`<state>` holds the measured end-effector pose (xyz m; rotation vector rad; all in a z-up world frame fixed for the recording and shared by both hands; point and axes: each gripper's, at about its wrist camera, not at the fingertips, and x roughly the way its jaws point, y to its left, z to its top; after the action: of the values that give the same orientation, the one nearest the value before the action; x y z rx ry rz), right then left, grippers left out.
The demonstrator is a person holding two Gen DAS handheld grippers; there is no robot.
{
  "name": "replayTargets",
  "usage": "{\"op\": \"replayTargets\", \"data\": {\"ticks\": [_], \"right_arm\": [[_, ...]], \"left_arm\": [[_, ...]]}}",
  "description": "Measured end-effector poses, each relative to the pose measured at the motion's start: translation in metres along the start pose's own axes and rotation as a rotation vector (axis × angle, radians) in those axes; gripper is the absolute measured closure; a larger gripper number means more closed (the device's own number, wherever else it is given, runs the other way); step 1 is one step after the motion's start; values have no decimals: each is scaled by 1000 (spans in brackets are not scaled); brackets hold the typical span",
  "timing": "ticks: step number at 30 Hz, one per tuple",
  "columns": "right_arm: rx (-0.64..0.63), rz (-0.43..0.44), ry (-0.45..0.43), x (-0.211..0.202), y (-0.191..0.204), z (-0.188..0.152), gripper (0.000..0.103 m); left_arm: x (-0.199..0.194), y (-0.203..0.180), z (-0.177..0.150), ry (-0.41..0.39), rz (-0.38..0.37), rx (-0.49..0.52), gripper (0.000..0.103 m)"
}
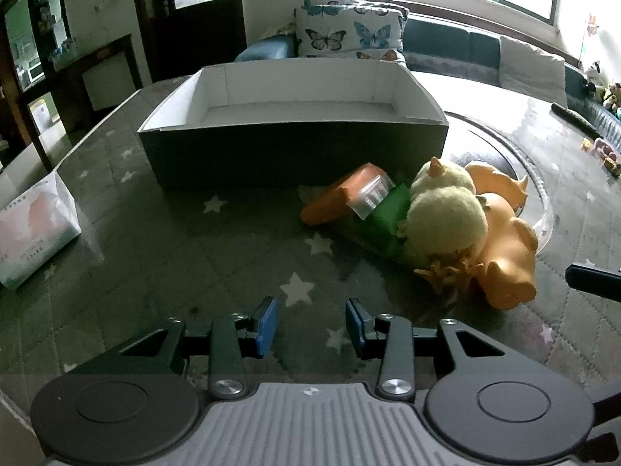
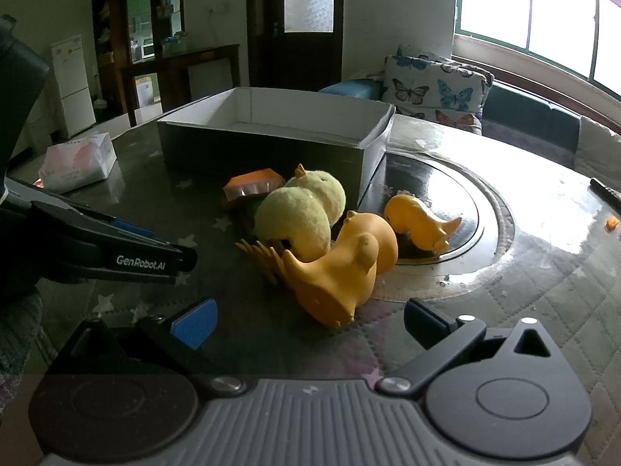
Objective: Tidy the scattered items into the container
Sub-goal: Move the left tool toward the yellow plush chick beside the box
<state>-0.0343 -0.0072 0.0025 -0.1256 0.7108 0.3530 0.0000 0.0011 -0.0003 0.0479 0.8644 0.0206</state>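
An open box (image 1: 295, 151) with dark outer walls and a white inside stands on the table; it also shows in the right wrist view (image 2: 264, 147). In front of it lies a pile: an orange packet (image 1: 341, 194), a green packet (image 1: 388, 221), a yellow plush chick (image 1: 446, 217) (image 2: 302, 209), and orange rubber birds (image 1: 508, 256) (image 2: 337, 272) (image 2: 419, 221). My left gripper (image 1: 311, 324) is open and empty, short of the pile and to its left. My right gripper (image 2: 308, 326) is open wide and empty, just in front of the nearest orange bird.
A white and pink tissue pack (image 1: 35, 233) (image 2: 77, 163) lies at the table's left. A round glass turntable (image 2: 477, 209) sits right of the box. A sofa with butterfly cushions (image 1: 349, 35) stands behind the table. A dark stick (image 1: 578, 116) lies far right.
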Motion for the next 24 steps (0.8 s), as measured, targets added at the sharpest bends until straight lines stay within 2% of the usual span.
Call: {"op": "replayTargets", "data": {"ticks": [5,10,24], "right_arm": [[-1,-4,0,4,0,1,0],[1,-6,-3,12,-1,2,0],[-1,-7,3,15,5,2,0]], "left_arm": [[7,29,-7,-12,-1,3,62],[28,58,-5,22,-9,-9,62],[37,68,4,26,-1,-20,62]]}}
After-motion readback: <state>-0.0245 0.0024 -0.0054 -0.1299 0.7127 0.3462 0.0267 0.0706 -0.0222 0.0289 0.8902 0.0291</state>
